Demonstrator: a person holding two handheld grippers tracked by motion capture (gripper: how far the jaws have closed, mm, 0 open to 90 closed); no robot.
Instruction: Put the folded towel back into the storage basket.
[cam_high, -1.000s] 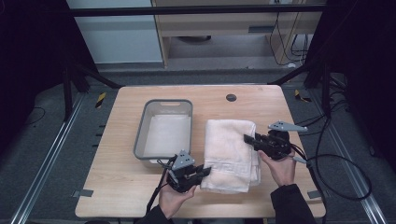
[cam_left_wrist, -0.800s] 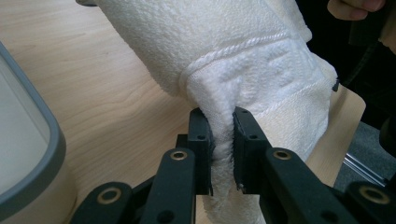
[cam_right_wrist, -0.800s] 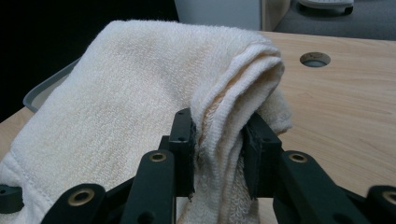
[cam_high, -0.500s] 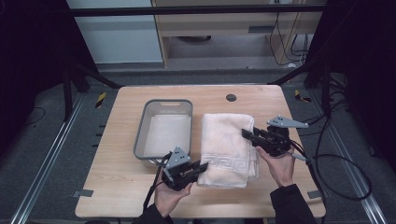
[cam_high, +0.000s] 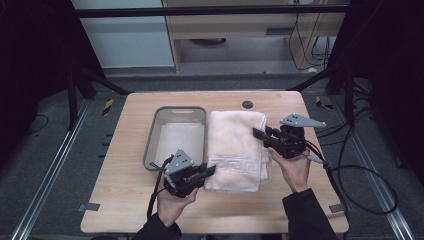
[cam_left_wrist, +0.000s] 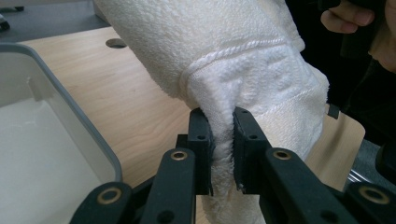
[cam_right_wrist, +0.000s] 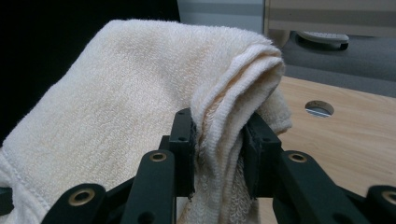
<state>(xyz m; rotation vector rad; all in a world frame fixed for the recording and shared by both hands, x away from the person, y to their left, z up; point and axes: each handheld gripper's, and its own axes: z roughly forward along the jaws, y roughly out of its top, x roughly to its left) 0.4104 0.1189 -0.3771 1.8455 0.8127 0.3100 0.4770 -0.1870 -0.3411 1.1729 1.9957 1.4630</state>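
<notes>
Currently both tools are clamping the folded cream terry towel (cam_high: 235, 150): the left tool (cam_high: 205, 172) is pinching its near corner, the right tool (cam_high: 259, 134) its right edge. It is lying on the light wooden desk (cam_high: 125, 200), just beside the grey plastic tray (cam_high: 152, 150).

Off to the side: grey tray (cam_high: 150, 150)
It sits on the wooden table (cam_high: 120, 200), left of a round grommet hole (cam_high: 247, 104)

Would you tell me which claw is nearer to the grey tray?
Left. The left claw grips the towel at its near corner, just beside the grey tray; the right claw grips the towel's far side, away from it.
</notes>
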